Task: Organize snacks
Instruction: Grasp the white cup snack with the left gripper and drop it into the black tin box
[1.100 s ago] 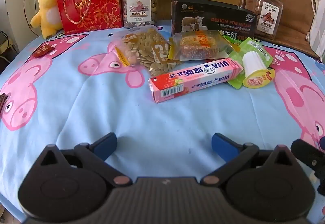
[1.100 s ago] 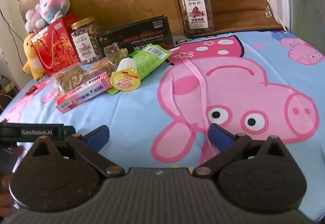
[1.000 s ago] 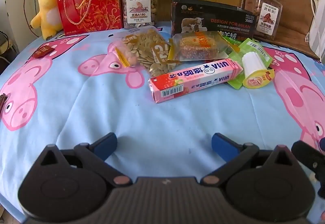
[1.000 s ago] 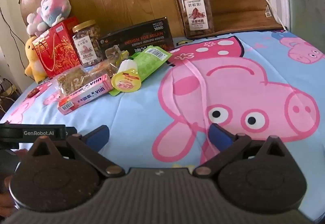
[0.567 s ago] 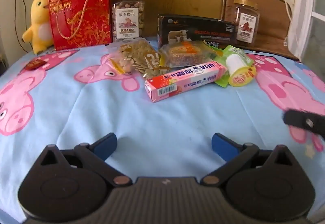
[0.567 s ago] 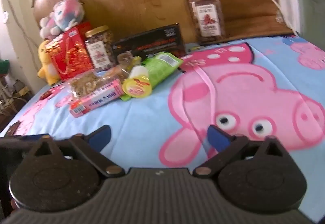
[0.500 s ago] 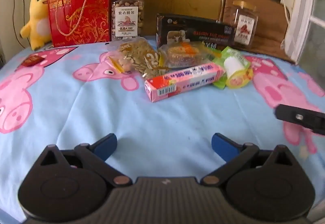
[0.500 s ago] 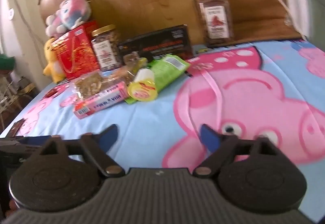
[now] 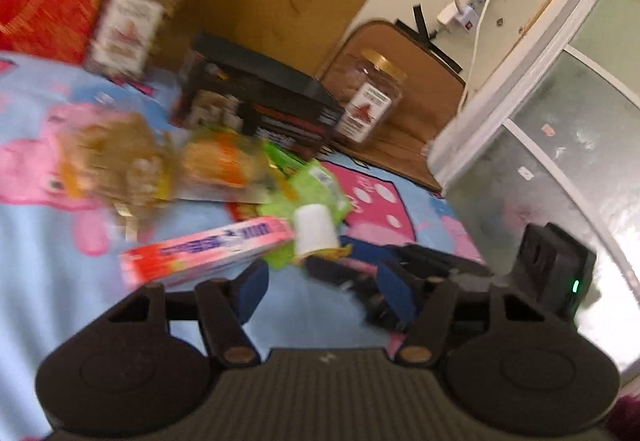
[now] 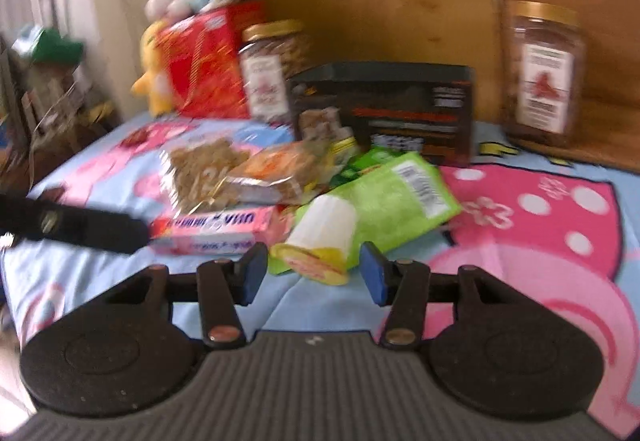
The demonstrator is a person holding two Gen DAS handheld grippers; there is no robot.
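Currently: right tool [image 10: 314, 273] lined up on jelly cup [image 10: 322, 237], nothing gripped
Both tools spread apart; cup lies on bed beside pink box [image 10: 212, 231]. Green pouch [image 10: 394, 197] underneath could be snagged if closed low

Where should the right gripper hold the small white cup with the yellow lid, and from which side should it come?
Grip the white cup across its round white body, just behind the yellow lid. It lies on its side, lid toward the right gripper, resting on the green packet. Probably come straight forward and low, with the open jaws on either side, clear of the pink box.
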